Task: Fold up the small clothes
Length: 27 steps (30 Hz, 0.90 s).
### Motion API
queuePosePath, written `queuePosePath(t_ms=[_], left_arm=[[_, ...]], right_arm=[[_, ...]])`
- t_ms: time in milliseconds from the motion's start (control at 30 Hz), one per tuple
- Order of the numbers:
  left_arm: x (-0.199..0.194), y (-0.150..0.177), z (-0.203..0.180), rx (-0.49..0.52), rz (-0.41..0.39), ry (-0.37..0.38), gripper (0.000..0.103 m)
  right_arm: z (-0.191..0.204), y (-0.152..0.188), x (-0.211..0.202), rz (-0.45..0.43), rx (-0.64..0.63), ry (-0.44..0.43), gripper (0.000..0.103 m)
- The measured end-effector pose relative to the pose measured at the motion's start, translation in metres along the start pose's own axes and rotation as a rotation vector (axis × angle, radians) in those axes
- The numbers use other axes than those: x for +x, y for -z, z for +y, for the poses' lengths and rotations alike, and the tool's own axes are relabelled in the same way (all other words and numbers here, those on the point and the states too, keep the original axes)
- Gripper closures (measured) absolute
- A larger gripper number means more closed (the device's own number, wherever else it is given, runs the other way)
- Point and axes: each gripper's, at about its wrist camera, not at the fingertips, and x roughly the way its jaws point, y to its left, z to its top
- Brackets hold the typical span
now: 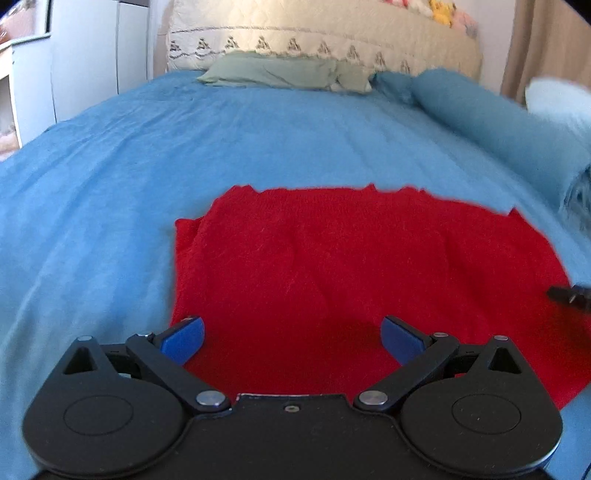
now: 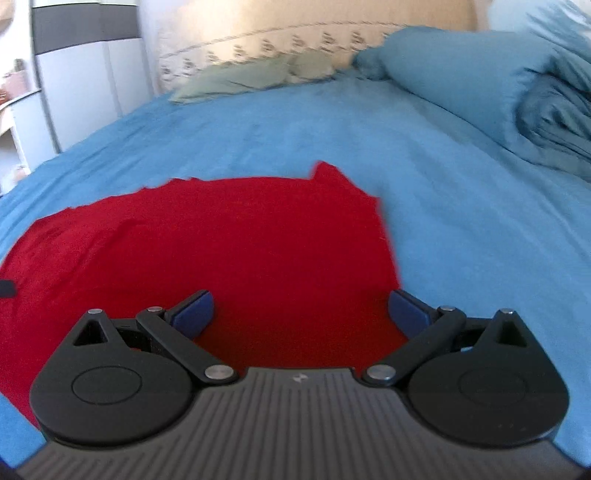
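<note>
Red garment (image 1: 332, 266) lies flat on blue bedspread (image 1: 110, 166); both grippers' fingers (image 1: 183, 339) spread wide, empty.

Bed (image 1: 184, 147) w/ blue cover, slightly wrinkled, fills both views. Red cloth (image 1: 351, 266) lies flat on it, center to 5 o'clock in left view; left edge shows a folded layer. Green pillow (image 1: 280, 72) at 12 o'clock, against the cream headboard (image 1: 314, 33). Blue duvet (image 2: 498, 88) bunched at 2 o'clock, resting on the cover, well apart from cloth. Right view: cloth (image 2: 221, 251) center to 8 o'clock.
</note>
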Motion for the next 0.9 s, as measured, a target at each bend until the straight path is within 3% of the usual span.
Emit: queuePosePath(t_ms=[133,233,300,400,500,600,733,900], left_arm=[[0.006,-0.002,0.005,0.015,0.068,-0.017,0.0],[0.001,-0.009,0.005,0.0,0.131,-0.027,0.0],[-0.016,-0.013,-0.002,-0.012,0.1,-0.04,0.0],[-0.049,-0.017,-0.023,-0.007,0.011,0.011,0.0],[-0.059,-0.018,-0.052,-0.009,0.038,0.052,0.0],[-0.059,-0.014,-0.08,-0.001,0.048,0.117,0.0],[-0.051,-0.006,-0.109,0.04,0.078,0.133,0.0],[-0.042,0.002,-0.119,0.059,0.099,0.149,0.0]], right_arm=[[-0.016,-0.008,-0.011,0.039,0.032,0.069,0.0],[-0.027,-0.014,-0.043,0.008,0.083,0.071,0.0],[-0.029,-0.016,-0.072,-0.011,0.077,0.071,0.0],[-0.022,-0.013,-0.113,-0.028,0.046,0.077,0.0],[-0.011,0.003,-0.14,-0.002,0.057,0.076,0.0],[-0.003,0.027,-0.149,0.049,0.098,0.053,0.0],[-0.001,0.063,-0.14,0.089,0.206,0.046,0.0],[-0.007,0.077,-0.121,0.061,0.284,0.039,0.002]])
